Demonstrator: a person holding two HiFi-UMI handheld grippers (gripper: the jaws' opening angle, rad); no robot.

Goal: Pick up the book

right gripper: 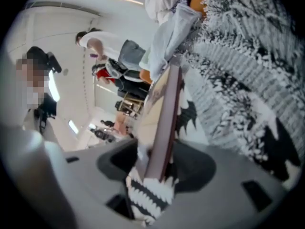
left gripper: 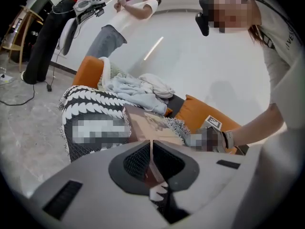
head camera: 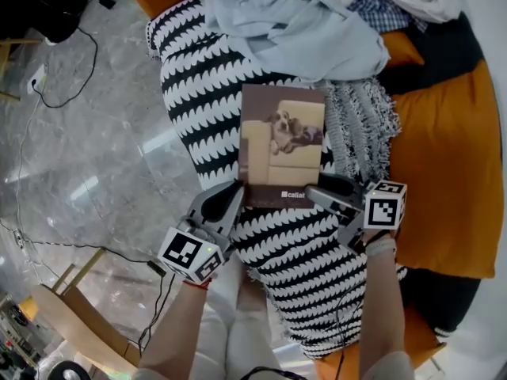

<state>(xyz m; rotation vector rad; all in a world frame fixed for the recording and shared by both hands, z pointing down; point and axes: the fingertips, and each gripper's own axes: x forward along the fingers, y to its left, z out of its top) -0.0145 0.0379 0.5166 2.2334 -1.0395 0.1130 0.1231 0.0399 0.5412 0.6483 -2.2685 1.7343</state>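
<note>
Brown-and-cream book (head camera: 283, 145), black-and-white zigzag blanket (head camera: 198, 93), orange cushion (head camera: 444, 180), pale blue cloth (head camera: 293, 30)

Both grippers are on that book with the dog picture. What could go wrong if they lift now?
The right gripper seems to have pinched some black-and-white blanket along with the book, so lifting could drag the blanket up. The left gripper and the right one hold only the near corners, so the book might sag or slip.
</note>
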